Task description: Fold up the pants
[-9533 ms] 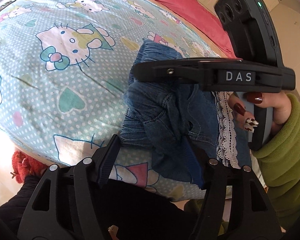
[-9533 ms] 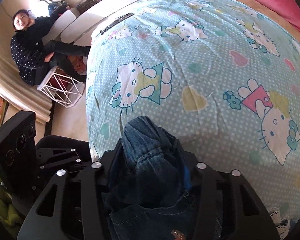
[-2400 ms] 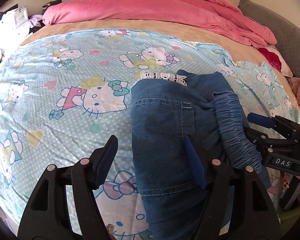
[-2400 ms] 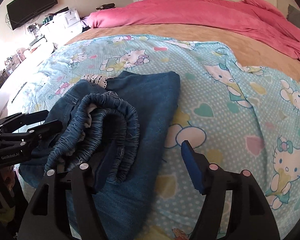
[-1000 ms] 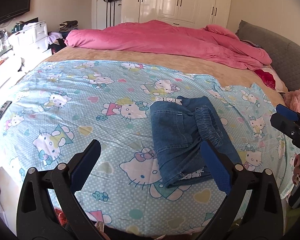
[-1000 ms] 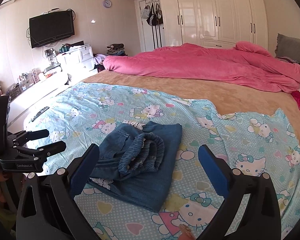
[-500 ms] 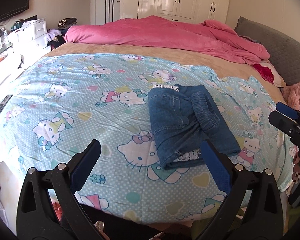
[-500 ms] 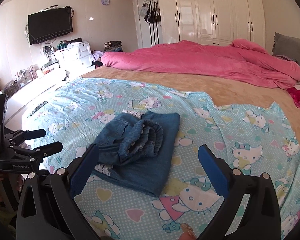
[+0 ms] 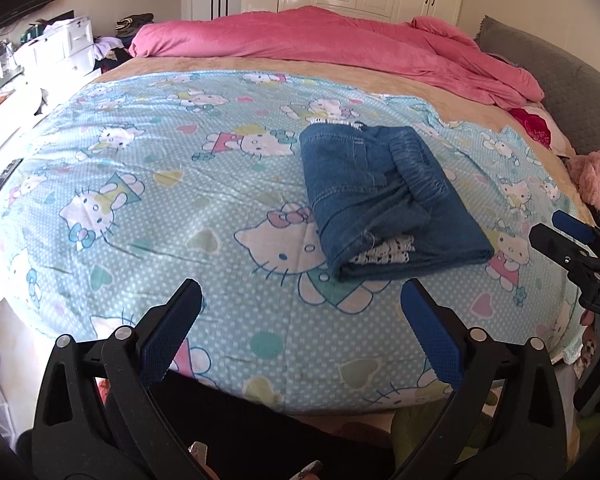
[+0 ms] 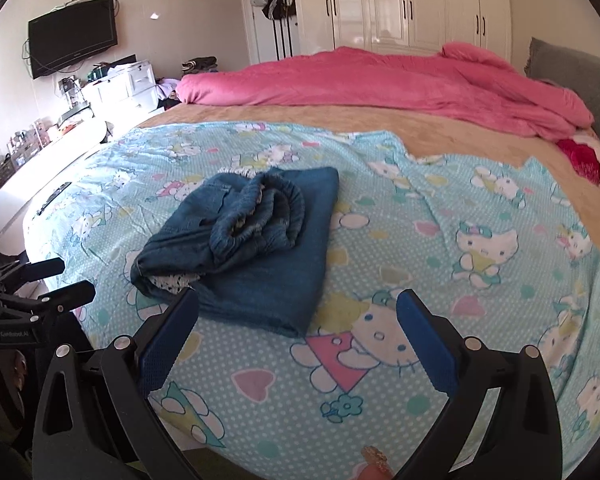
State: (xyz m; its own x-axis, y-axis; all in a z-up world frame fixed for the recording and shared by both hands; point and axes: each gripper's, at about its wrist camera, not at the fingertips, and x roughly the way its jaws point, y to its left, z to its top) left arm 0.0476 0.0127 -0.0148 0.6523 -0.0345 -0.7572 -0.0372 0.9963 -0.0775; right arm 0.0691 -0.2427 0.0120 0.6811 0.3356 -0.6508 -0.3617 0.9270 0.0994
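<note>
The blue denim pants lie folded in a compact bundle on the Hello Kitty sheet, elastic waistband on top and white lace trim showing at the near end. They also show in the right wrist view. My left gripper is open and empty, held back at the bed's near edge, apart from the pants. My right gripper is open and empty, just short of the bundle's near corner. Each gripper shows at the edge of the other's view: the right gripper, the left gripper.
A pink duvet is heaped across the far side of the bed, over a tan blanket. A grey headboard is at right. White wardrobes, drawers and a wall TV stand beyond.
Both grippers, open and empty, have dropped lower and moved slightly closer to the bed, so the folded pants look larger. The pants have not moved.
</note>
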